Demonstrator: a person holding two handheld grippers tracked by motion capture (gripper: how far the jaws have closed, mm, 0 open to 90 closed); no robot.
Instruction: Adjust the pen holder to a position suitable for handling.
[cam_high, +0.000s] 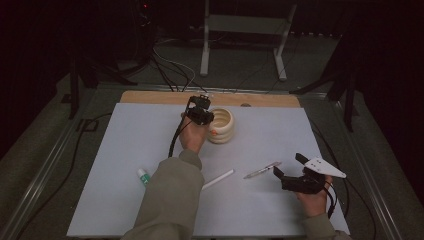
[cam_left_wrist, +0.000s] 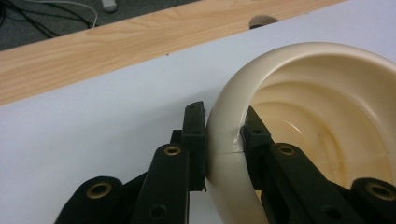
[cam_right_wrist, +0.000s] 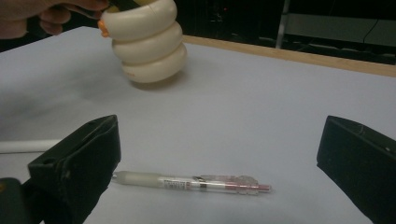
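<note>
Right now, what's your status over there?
Left gripper clamped on cream ribbed cup rim. Right gripper open, over pen. Nothing in the way.

Dim room, grey floor (cam_high: 240, 70), white metal stand (cam_high: 245, 30), trailing cables (cam_high: 170, 67)

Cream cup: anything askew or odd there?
Yes. The cream cup leans in the right gripper view, its base edge on the white sheet and a shadow beneath. The left tongs clamp its rim, one jaw inside, one outside. No damage or spill visible.
</note>
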